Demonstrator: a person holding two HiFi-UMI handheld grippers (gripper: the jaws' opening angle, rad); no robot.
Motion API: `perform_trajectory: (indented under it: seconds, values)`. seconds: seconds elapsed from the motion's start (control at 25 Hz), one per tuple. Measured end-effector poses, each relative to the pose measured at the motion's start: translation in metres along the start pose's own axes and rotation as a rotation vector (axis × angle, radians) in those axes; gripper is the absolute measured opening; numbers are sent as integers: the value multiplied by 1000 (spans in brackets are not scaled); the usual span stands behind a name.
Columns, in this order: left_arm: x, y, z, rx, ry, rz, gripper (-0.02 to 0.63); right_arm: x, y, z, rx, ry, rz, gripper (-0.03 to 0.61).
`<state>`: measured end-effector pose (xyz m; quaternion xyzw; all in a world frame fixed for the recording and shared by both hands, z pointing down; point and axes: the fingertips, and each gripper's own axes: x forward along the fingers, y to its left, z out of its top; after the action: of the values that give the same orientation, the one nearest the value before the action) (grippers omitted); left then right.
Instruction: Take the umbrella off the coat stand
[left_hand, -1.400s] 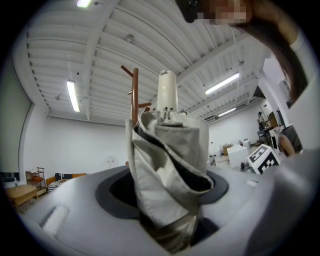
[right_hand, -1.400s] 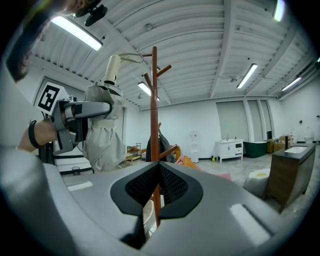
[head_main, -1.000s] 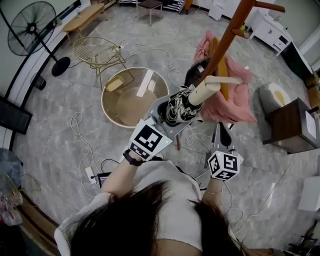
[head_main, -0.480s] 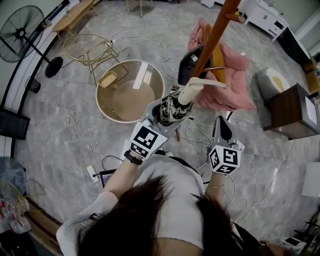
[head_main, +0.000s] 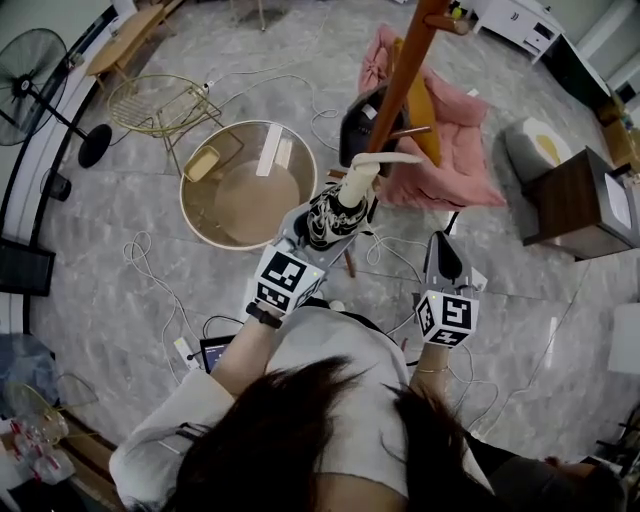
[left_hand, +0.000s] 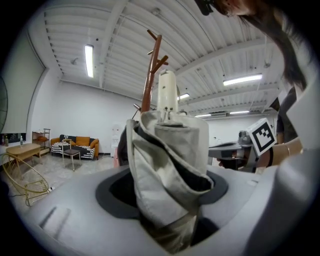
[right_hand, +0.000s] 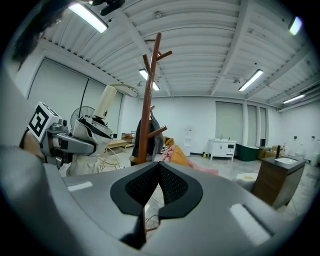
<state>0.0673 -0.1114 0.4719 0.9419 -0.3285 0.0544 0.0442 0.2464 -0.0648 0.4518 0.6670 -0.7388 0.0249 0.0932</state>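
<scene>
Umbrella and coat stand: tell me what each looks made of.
Umbrella: pale, matte woven fabric by the look, since it bunches in soft folds. Its handle is smooth and cream, probably plastic, possibly painted wood. Coat stand: looks like reddish-brown wood with a slight sheen and branch-like pegs, though painted metal can't be ruled out.

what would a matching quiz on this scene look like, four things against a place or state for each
Things:
1. umbrella
2. right tool
3. coat stand
4. fan

Place or state:
a. shut, with nothing between its jaws
b. folded and clamped in the left tool
c. on the floor in the top left corner of the head view
d. brown wooden pole standing upright

Pairs: 1-b, 2-a, 3-d, 4-c
</scene>
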Motion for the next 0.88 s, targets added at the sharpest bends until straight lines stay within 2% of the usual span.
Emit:
perform_trajectory:
  seconds: [0.32, 0.88]
  values:
    - [5, 0, -2, 6, 8, -15, 336, 6, -1, -2, 6, 3, 12, 3]
    - [2, 10, -2, 3, 25, 9, 336, 13, 6, -2, 10, -2, 40, 3]
